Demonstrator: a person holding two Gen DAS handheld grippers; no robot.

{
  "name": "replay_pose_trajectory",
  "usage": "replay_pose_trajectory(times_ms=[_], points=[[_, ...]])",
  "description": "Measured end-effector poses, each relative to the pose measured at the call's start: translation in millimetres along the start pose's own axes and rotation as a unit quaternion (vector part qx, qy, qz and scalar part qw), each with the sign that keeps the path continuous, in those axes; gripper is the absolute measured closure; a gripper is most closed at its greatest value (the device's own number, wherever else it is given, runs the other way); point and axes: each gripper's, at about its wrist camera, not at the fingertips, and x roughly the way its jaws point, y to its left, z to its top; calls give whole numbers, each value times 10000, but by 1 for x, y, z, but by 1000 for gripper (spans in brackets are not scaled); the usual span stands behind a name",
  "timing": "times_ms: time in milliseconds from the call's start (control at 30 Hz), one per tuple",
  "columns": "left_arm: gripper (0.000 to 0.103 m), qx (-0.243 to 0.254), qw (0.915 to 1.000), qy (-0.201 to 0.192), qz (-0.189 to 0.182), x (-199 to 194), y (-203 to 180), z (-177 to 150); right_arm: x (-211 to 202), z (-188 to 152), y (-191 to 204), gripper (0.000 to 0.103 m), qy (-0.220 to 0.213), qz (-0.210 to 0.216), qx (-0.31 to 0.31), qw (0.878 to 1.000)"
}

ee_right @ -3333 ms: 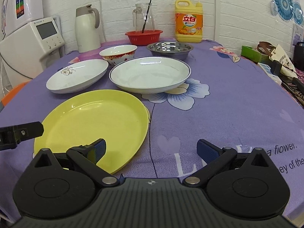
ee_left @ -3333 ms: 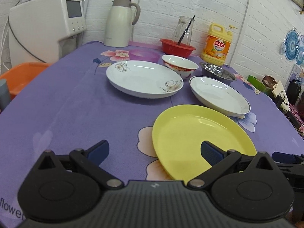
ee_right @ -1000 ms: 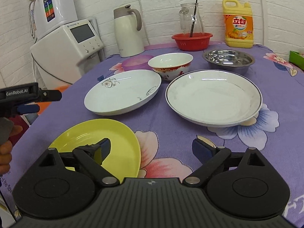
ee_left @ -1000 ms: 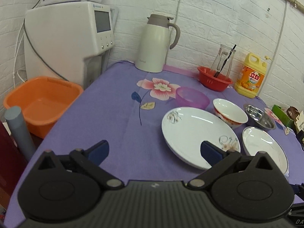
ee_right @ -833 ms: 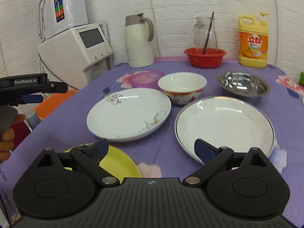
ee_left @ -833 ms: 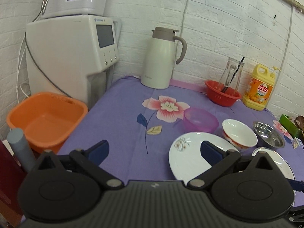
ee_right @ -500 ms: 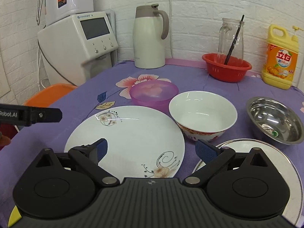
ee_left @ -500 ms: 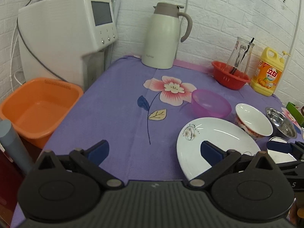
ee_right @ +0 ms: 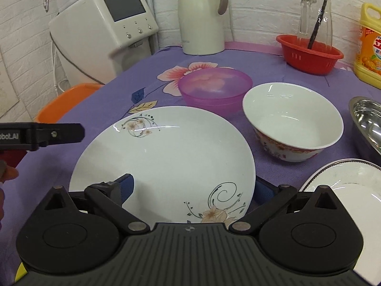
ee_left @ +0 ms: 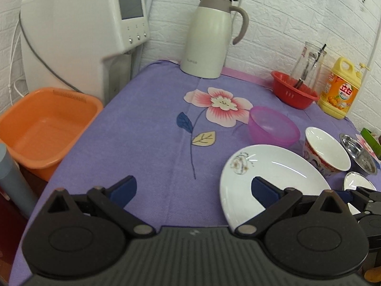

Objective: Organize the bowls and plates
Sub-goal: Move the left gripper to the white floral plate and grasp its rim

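Observation:
A white flowered plate [ee_right: 166, 157] lies on the purple cloth, just in front of my right gripper [ee_right: 193, 188]. That gripper is open; its left finger is over the plate and its right finger is by the plate's right rim. Behind the plate stand a pink bowl [ee_right: 214, 88], a red-patterned white bowl [ee_right: 293, 121] and a steel bowl [ee_right: 369, 124]. A rimmed white plate [ee_right: 345, 186] lies at the right. My left gripper [ee_left: 193, 188] is open and empty, with the flowered plate [ee_left: 273, 176] under its right finger. A sliver of yellow plate [ee_right: 20, 271] shows at the bottom left.
At the back stand a cream thermos jug [ee_left: 209, 35], a red basket [ee_left: 294, 93] holding a glass carafe, and a yellow detergent bottle [ee_left: 340, 90]. A white water machine [ee_left: 83, 31] and an orange basin [ee_left: 42, 128] sit off the table's left edge.
Both grippers have moved forward and left, away from the yellow plate. The right gripper now reaches the flowered plate, and the left has dropped closer to the table beside it.

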Motion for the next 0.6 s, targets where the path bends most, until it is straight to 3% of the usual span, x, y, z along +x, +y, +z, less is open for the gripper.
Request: replay_pose_trajectory(times_ms=[167,433,600], points=[[1,224,9996,147,-108,14,-18,-1,-3,-2,-8,0,-111,-108,82,9998],[1,616,9970,462,30,42,-41,-11,5,-6,-4,0,-51,-279,-550,9981],[1,658,9964,536,50,46,-43,-14,5,-8,-9,0,-171,-217,-605,9978]])
